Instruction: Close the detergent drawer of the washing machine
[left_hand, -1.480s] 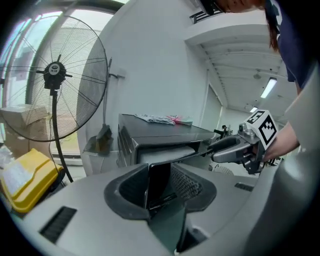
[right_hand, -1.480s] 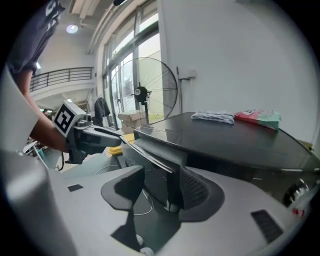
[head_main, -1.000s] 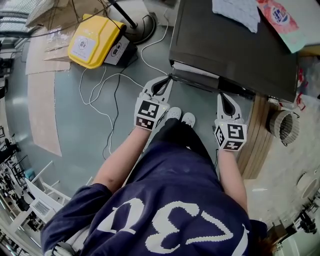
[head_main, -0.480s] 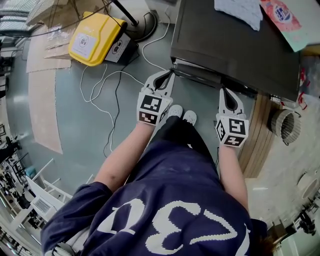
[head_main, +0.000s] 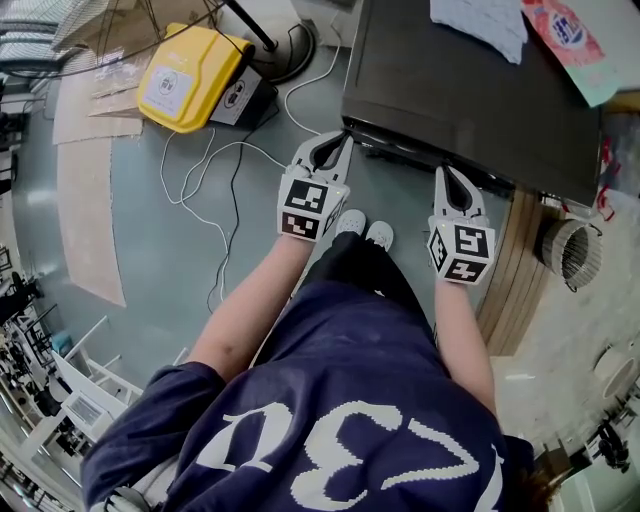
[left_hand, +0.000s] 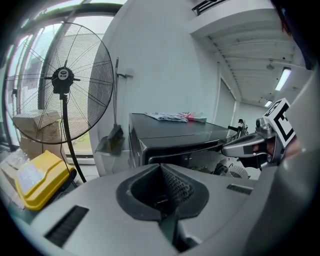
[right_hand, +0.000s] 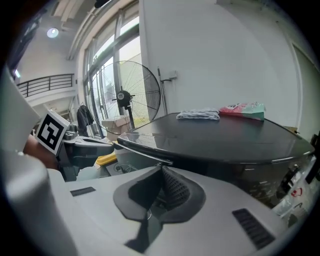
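Detergent drawer (head_main: 392, 147) shows in your head view as a thin ledge along the top front edge of the dark washing machine (head_main: 470, 90), standing barely proud of it. Your left gripper (head_main: 344, 137) has its tips at the drawer's left end. Your right gripper (head_main: 443, 171) has its tips at the machine's front, further along. In your left gripper view, the jaws are pressed together with nothing between them, facing the machine's front. In your right gripper view, the jaws are likewise together and empty, close below the machine's top edge.

Bright daylight, strong fisheye edges
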